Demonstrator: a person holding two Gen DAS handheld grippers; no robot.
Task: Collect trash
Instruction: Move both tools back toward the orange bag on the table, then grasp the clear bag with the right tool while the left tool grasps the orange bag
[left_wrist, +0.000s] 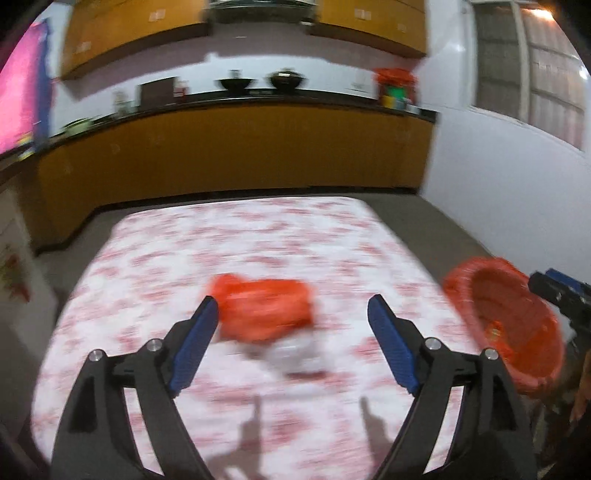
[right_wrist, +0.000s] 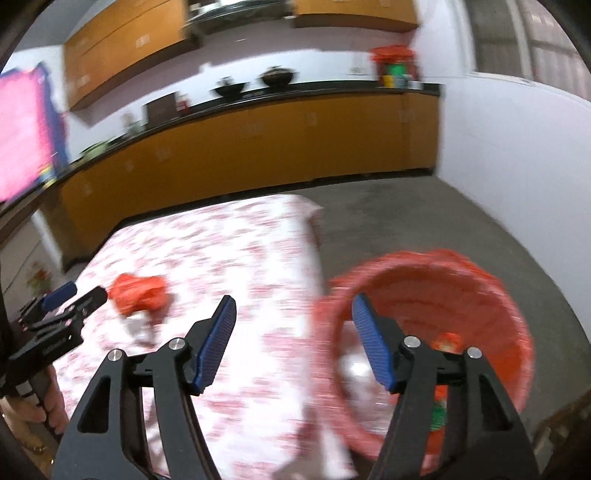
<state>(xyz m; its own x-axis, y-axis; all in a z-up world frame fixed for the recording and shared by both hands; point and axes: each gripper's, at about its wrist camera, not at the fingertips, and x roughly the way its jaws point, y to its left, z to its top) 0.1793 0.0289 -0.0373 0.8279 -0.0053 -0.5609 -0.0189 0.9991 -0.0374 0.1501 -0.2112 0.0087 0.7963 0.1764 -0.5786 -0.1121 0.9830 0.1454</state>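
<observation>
Trash, an orange crumpled bag (left_wrist: 264, 309), lies on the table (left_wrist: 147, 258), near its middle, and it looks blurry in both views. The table has a white cloth with red flowers on it. A small clear or white scrap (left_wrist: 295, 354) lies just beside the orange bag, on the side nearer the camera, but it is too blurry to say what it is. The left gripper (left_wrist: 291, 314) is above the table with its blue pads wide apart. The orange bag shows between the tips, a bit farther off, and the pads do not press on it. Nothing is held in the left gripper. In the right wrist view the left gripper (right_wrist: 83, 293) shows at the left edge, close to the orange bag (right_wrist: 138, 291), with a hand (right_wrist: 44, 406) on its handle. The right gripper (right_wrist: 293, 306) is partly open too, and nothing is held in it. Its left finger is over the edge of the table (right_wrist: 221, 258), and its right finger is over a red basket (right_wrist: 491, 295). The red basket stands on the grey floor (right_wrist: 406, 221), just beside the table. Some trash is in the basket already, a shiny clear piece (right_wrist: 354, 373) and something orange and green (right_wrist: 443, 369). Far behind is a long yellow kitchen counter (left_wrist: 236, 147) with dark bowls (left_wrist: 258, 82) on top.
</observation>
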